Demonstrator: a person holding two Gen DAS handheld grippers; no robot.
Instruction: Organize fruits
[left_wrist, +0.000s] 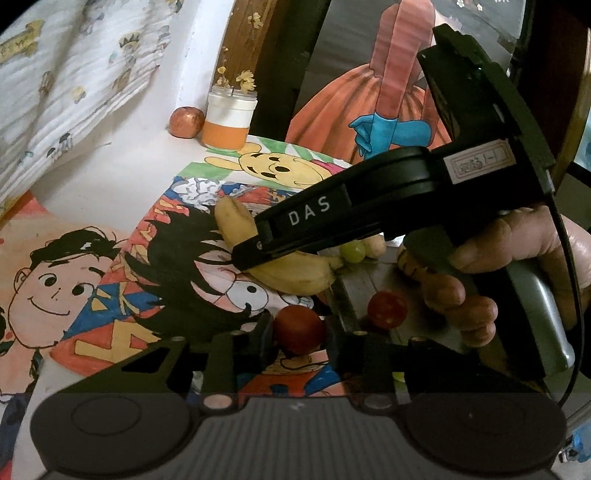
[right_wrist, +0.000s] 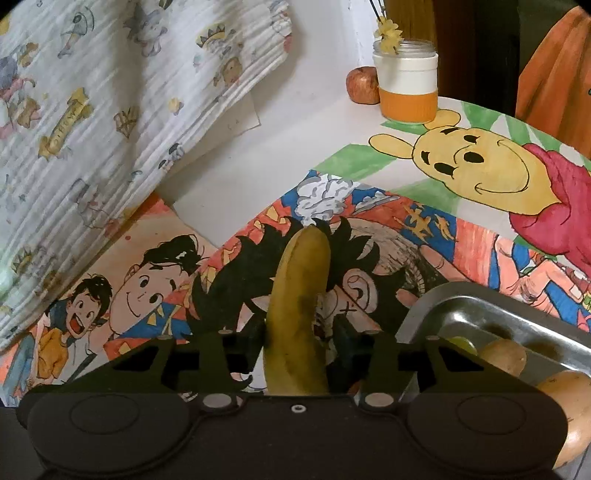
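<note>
Red and round, a small fruit (left_wrist: 298, 328), perhaps a plum or tomato, sits pinched between the jaws of the left gripper (left_wrist: 299, 334), whose pads press on both its sides. It lies low over the cartoon-painted table (left_wrist: 110, 266), just beside the near edge of the metal tray (left_wrist: 354, 295).

Further right in the left wrist view, the right gripper (left_wrist: 255, 245) reaches across, carried by a hand (left_wrist: 491, 273), and its jaws are closed on a yellow banana (left_wrist: 291, 271). The right wrist view confirms the grip: the banana (right_wrist: 301, 317) runs forward between the two pads (right_wrist: 256, 341), its tip pointing out over the painted table (right_wrist: 240, 206).

In the tray a second red fruit (left_wrist: 388, 309) and a green grape (left_wrist: 352, 252) already lie, with tan, potato-like pieces (right_wrist: 506, 356) at its right side. Away at the back stand an apple (right_wrist: 364, 85) and an orange-and-white jar (right_wrist: 408, 86).

Both pickups look complete, so the step in hand is carrying. Next, each gripper likely needs to lift clear, with care that the crossed tools do not knock together; where each fruit belongs cannot be told.
</note>
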